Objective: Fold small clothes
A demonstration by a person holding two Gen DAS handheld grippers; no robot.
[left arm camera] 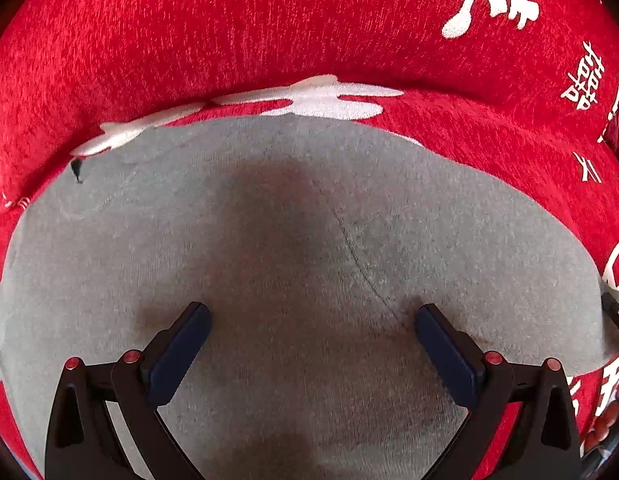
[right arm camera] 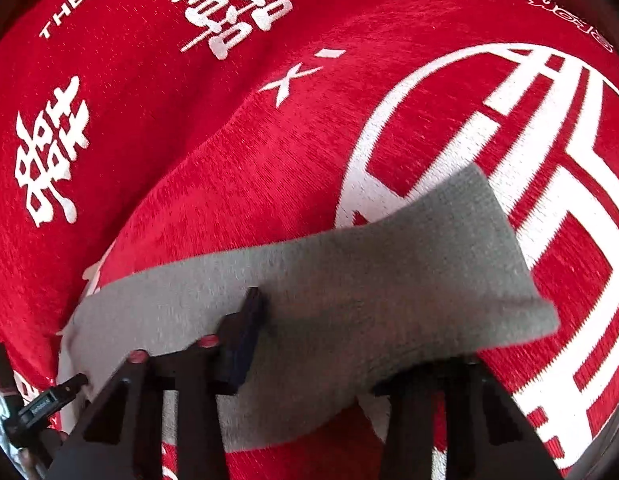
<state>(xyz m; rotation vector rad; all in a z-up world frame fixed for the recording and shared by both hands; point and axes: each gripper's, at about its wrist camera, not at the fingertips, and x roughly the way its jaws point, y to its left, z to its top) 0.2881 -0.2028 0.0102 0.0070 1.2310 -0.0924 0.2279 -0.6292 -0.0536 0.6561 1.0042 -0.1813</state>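
We have the grey garment [left arm camera: 309, 260] spread on the red printed cover [left arm camera: 229, 32], its far edge lying along a crease in that cover; the left gripper [left arm camera: 311, 320] hangs over the garment's middle with jaws wide apart and nothing between them. The right gripper [right arm camera: 349, 344] has one finger on top of the cloth and the other hidden beneath a lifted edge, so we judge its jaws pinched on the grey garment. That bite looks shallow and could slip, or drag the soft cover up with it.
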